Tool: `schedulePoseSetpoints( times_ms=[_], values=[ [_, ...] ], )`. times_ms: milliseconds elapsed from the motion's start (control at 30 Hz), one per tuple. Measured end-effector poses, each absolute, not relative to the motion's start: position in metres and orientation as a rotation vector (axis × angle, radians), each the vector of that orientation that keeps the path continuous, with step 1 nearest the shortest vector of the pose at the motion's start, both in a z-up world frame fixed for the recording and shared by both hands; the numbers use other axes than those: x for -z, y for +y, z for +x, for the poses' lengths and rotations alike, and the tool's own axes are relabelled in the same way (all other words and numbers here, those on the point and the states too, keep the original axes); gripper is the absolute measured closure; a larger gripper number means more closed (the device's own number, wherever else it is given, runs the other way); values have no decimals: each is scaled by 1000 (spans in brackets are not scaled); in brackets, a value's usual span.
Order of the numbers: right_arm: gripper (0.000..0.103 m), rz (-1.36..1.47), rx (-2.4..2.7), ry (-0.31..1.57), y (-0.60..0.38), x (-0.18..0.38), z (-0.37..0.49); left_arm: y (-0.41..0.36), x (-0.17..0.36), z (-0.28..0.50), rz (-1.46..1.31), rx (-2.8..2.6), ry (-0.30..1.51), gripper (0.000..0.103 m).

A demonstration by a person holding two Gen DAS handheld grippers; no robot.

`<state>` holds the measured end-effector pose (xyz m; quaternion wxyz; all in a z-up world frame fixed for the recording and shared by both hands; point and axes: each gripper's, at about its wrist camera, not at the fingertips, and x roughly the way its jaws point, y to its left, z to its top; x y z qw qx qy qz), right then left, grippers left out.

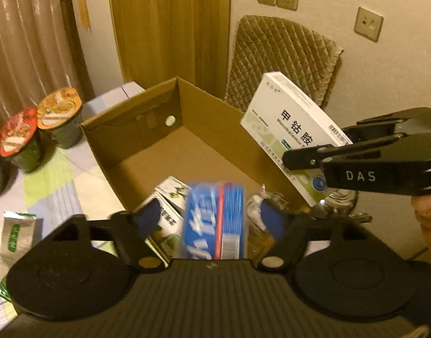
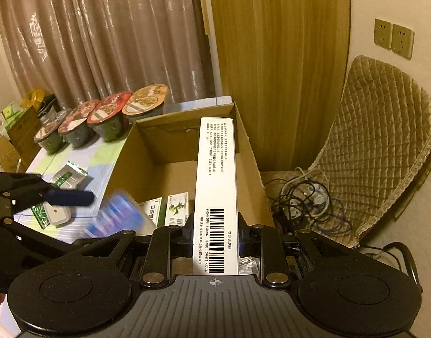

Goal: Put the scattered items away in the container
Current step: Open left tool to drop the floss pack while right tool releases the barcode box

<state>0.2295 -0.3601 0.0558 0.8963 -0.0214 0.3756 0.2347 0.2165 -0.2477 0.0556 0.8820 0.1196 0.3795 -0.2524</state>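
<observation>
An open cardboard box (image 1: 170,152) stands on the checked cloth, and two small green-and-white cartons (image 2: 177,207) lie at its near end. My left gripper (image 1: 211,215) is open above that near end. A blurred blue packet (image 1: 214,221) sits loose between its blue pads (image 1: 148,219), with a gap on each side. The same blue packet (image 2: 117,214) shows at the box's near left wall. My right gripper (image 2: 215,239) is shut on a long white medicine box (image 2: 217,186), held over the box's right side. That medicine box (image 1: 288,124) is tilted above the right wall.
Several instant noodle cups (image 2: 108,118) line the table behind and left of the box. A green foil sachet (image 1: 17,236) and a small white device (image 2: 56,214) lie on the cloth at left. A quilted chair (image 2: 379,146) and tangled cables (image 2: 305,200) are at right.
</observation>
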Motion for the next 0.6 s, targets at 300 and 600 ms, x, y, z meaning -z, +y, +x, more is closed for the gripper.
schedulePoseSetpoints(
  times_ms=[300,600],
  values=[
    [75,-48,-498,788,-357,-49,232,-225,-49,206,235,497,813,28],
    [75,-72,-513,783,-343,-49,235,-215,-47,200,213,488,819,28]
  ],
)
